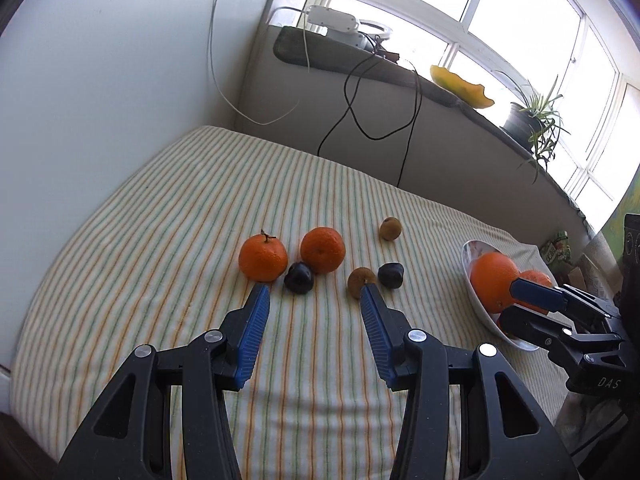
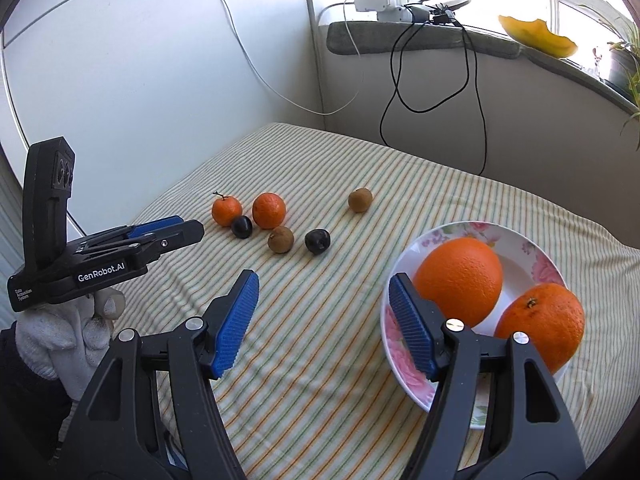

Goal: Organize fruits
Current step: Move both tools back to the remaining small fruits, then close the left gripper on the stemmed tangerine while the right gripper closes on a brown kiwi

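Note:
On the striped cloth lie two mandarins, two dark plums and two brown kiwis. My left gripper is open and empty, just short of the near plum and kiwi. A floral plate at the right holds a large orange and a second orange. My right gripper is open and empty, its right finger over the plate's left rim. The left gripper also shows in the right wrist view.
White walls bound the table at left and back. A black cable and a white cable hang behind. The windowsill carries a white device, a yellow dish and a potted plant.

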Demonstrator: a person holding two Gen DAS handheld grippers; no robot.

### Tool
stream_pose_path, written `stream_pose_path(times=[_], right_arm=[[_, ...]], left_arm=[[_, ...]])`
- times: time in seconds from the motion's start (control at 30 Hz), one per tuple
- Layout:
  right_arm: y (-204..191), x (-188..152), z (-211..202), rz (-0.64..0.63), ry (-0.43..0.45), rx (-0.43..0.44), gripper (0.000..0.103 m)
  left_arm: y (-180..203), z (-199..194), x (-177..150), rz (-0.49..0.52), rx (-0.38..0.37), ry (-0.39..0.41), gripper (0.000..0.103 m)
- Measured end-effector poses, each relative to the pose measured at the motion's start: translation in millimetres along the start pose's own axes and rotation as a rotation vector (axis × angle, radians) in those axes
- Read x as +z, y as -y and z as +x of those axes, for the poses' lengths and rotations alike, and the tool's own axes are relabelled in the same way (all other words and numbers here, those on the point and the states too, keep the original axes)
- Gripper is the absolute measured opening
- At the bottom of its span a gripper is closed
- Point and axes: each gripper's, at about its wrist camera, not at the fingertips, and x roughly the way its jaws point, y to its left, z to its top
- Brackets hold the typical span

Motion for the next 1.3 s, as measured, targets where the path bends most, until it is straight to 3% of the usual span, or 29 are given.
stream_pose_path(times=[0.17,0.3,1.13,1.3], right_arm=[[-15,7,20,0.007,-0.029,0.084,0.063],[-18,9,41,0.022,-0.065,0.119,0.048],[-32,25,120,0.031,-0.157,0.105,0.038],[-35,29,131,0.028,-0.17,0.098,0.038]], left_arm=[[-11,5,7,0.0,0.012,0.003,0.046],[-18,14,12,-0.001,0.016,-0.012,0.046],[-31,52,23,-0.002,0.003,-0.087,0.044],[-34,57,23,-0.016,0.01,-0.1,0.038]])
